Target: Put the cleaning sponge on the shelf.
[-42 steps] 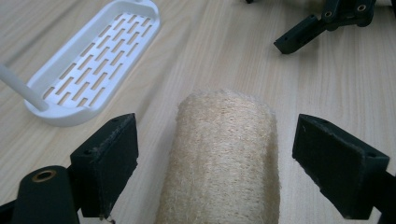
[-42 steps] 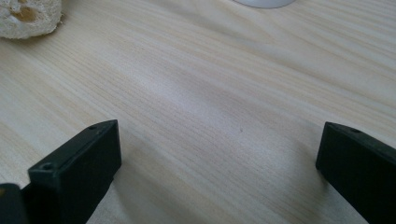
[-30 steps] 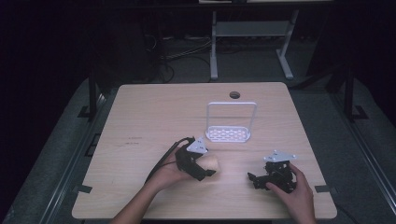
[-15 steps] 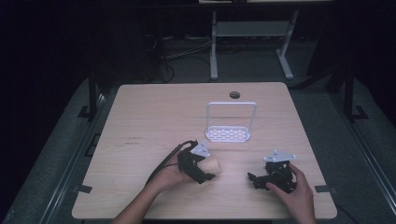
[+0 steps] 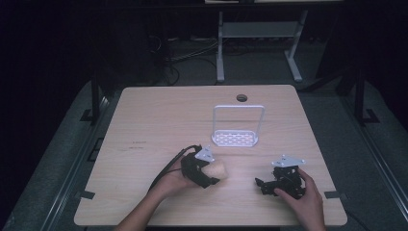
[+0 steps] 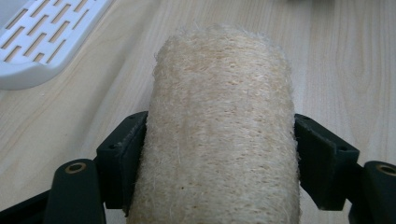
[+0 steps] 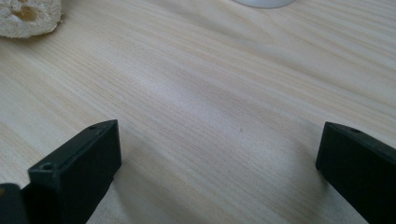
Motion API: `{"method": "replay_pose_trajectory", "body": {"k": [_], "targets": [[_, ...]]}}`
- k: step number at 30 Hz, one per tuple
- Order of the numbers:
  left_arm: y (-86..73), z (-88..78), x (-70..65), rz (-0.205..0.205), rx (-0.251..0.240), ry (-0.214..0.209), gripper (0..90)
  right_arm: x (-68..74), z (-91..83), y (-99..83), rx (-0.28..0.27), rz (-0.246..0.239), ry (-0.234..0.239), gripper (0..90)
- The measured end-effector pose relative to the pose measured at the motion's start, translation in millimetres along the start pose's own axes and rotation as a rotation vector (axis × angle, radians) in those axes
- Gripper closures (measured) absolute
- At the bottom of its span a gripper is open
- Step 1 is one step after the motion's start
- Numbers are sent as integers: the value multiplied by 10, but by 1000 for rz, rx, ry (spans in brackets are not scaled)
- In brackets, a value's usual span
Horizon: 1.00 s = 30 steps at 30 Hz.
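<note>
- loofah (image 6: 219, 130): pale, fibrous, roughly cylindrical sponge lying on the table near its front edge, left of centre; in the high view (image 5: 217, 169) its far end pokes out past the black jaws toward the right.
- left gripper (image 5: 204, 173): held low over the wood, aimed rightward; its jaws have just been closing, and in the left gripper view the two black pads (image 6: 123, 154) sit against the loofah's flanks on both sides, pinching it across its width.
- left hand (image 5: 173, 182): wrapped around the gripper body, forearm entering from the bottom edge; a black cable (image 5: 168, 166) loops off to the left.
- right gripper (image 5: 284, 180): resting near the table's front right corner, well apart from the loofah; its jaws stand spread wide with only bare wood between them, as the right gripper view (image 7: 219, 158) shows.
- right hand (image 5: 303, 199): cupped over the rear of that gripper.
- white rack (image 5: 235, 138): slotted plastic base with an upright wire hoop, standing behind both grippers near the table's middle; a corner of its base (image 6: 42, 42) appears just beyond the loofah.
- table (image 5: 159, 120): light wood-grain top with a round cable hole (image 5: 241, 97) at the far edge.
</note>
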<state>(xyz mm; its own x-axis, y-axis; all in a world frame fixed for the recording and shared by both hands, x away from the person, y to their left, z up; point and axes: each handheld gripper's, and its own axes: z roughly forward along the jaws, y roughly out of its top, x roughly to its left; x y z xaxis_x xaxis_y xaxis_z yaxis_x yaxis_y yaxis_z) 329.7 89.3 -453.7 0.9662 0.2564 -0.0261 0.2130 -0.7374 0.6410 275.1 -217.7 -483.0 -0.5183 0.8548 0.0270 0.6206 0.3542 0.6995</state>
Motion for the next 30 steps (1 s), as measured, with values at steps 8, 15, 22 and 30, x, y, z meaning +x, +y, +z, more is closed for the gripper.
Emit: {"method": "replay_pose_trajectory", "body": {"k": [8,15,22,30], "targets": [[20,-27,-1,-5,-15,14,267,-1,0,0,0,0,0,0],[45,-36,5,-55,-43,23,267,-1,0,0,1,-1,0,0],[103,-60,25,-74,-62,42,267,-1,0,0,0,-1,0,0],[195,-62,85,-80,-79,51,267,0,0,0,0,0,1,0]]}}
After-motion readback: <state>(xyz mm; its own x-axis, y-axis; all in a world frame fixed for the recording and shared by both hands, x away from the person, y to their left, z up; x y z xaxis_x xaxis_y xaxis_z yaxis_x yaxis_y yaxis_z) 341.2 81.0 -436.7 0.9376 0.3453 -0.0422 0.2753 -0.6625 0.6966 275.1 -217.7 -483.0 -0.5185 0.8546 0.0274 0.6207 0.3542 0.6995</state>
